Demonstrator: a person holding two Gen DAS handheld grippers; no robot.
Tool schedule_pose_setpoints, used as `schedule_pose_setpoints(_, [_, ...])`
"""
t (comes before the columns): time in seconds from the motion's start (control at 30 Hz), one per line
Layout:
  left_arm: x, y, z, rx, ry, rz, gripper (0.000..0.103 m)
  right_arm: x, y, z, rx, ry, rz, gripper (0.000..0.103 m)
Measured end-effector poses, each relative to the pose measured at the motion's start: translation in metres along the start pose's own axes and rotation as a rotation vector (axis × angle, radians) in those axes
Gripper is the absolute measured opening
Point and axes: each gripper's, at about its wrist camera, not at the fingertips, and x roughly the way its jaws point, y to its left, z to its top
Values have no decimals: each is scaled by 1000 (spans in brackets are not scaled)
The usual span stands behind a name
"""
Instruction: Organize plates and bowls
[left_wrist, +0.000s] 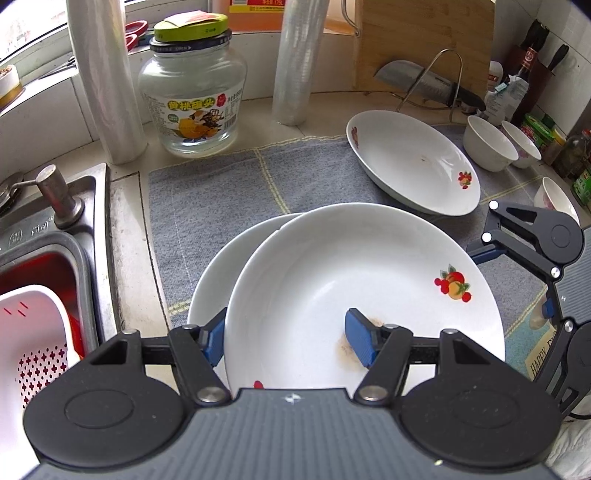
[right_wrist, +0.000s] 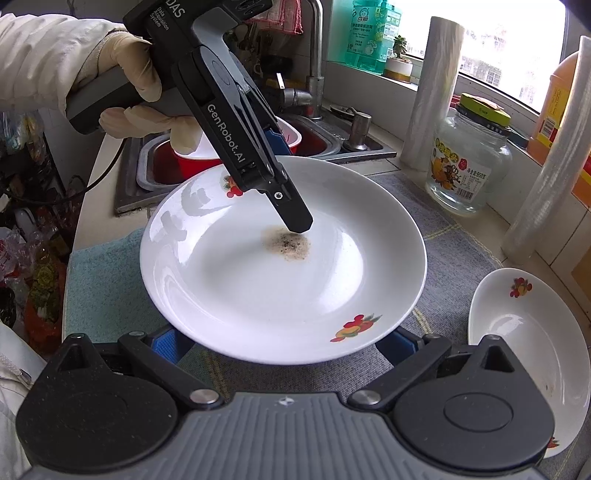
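Note:
A white plate with fruit prints (left_wrist: 332, 273) sits tilted over a second white plate (left_wrist: 214, 280) on the grey mat. My left gripper (left_wrist: 291, 341) straddles its near rim, one pad inside on a brown stain and one outside, with a wide gap between the pads. In the right wrist view the same plate (right_wrist: 258, 280) shows with the left gripper's finger (right_wrist: 291, 214) on the stain. My right gripper (right_wrist: 284, 343) is open, its blue pads partly under the plate's near edge. A third plate (left_wrist: 413, 162) lies behind, also in the right wrist view (right_wrist: 532, 354). Small white bowls (left_wrist: 487, 144) stand at far right.
A steel sink (left_wrist: 55, 236) with a white strainer basket (left_wrist: 33, 332) is on the left. A glass jar (left_wrist: 192, 96), plastic wrap rolls (left_wrist: 291, 62), a cleaver on a rack (left_wrist: 424, 85) and a cutting board (left_wrist: 424, 40) line the back. Bottles (left_wrist: 532, 74) crowd the far right.

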Motion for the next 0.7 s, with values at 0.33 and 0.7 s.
schedule_pose_setpoints(0.33, [13,8,4,-11,18,-23,64,7,-5,5,12,30,-4,103])
schedule_pose_setpoints(0.7, [24,7,9,-1,76,-26,72,8,-9,7,17,40,2,103])
